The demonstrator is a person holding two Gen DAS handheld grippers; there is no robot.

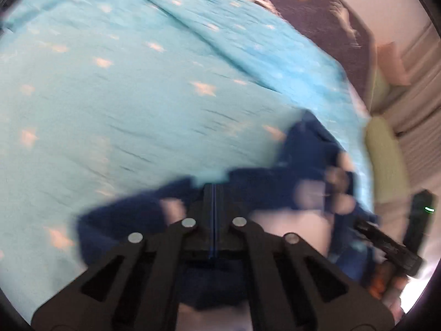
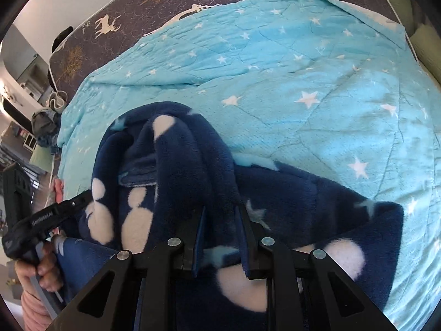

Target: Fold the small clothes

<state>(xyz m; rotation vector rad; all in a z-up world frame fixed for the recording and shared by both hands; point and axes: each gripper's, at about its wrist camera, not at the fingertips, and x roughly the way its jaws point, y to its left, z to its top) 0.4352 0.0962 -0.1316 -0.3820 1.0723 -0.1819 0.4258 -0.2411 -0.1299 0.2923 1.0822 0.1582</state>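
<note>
Fleece garment (image 2: pixel 179 182), dark blue with white blobs and pale stars, is lying bunched on a light blue star-print blanket (image 2: pixel 317 88) that is covering the bed, at the near edge of it. One part is standing up in a tall fold at the left of the right wrist view, while the rest is spreading flat toward the right; it is not yet lying flat for folding.

Right claw (image 2: pixel 220 237) is pointing steeply down onto the garment. Its jaws are standing partly apart with fleece between them, but whether the pads are pressing on that fleece cannot be told. This position appears intended to take up a layer near the raised fold.

Left claw (image 1: pixel 214 209) is pressed together, the pads meeting along a thin line. The left wrist view is blurred, so whether cloth is caught in that line cannot be told; dark fleece is lying just behind and around the tips.

A person's hand (image 2: pixel 41 270) is gripping the left tool's handle at the near left.
</note>
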